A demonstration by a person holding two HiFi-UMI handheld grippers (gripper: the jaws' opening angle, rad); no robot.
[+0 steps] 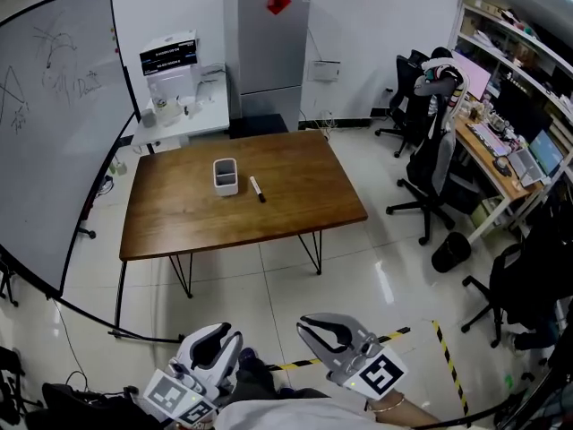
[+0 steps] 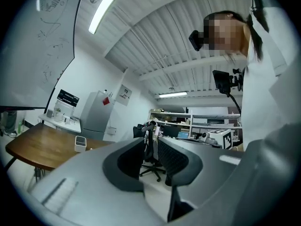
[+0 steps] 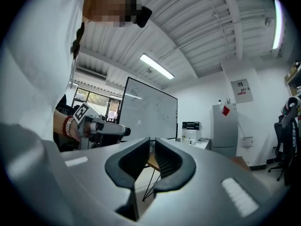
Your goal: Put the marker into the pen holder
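Brown wood forms the top of the rectangular table (image 1: 179, 213), which is seen whole only in the head view, well ahead of both grippers. On it, near the middle, the white rectangular pen holder (image 1: 226, 176) stands upright with its open top showing. The slim marker (image 1: 257, 188) lies flat just to its right, apart from it. A pale barrel and a dark near end are made out on the marker, and it is angled so that this near end points slightly rightward.

In the left gripper view the table and the pen holder (image 2: 80, 144) are seen small at the left, with the tall grey refrigerator (image 2: 96, 114) beyond. The marker cannot be made out there. In the right gripper view only a strip of the table's edge and its thin legs are glimpsed between the jaws. The large whiteboard (image 3: 150, 114) and the left gripper (image 3: 101, 128), held in a hand, are shown instead.

The left gripper (image 1: 228, 332) is held low at the near left. Its jaws are drawn almost together with only a narrow slit between them, and nothing is gripped. The right gripper (image 1: 309, 325) is held low at the near right. Its jaws are likewise nearly closed, and nothing is held between them.
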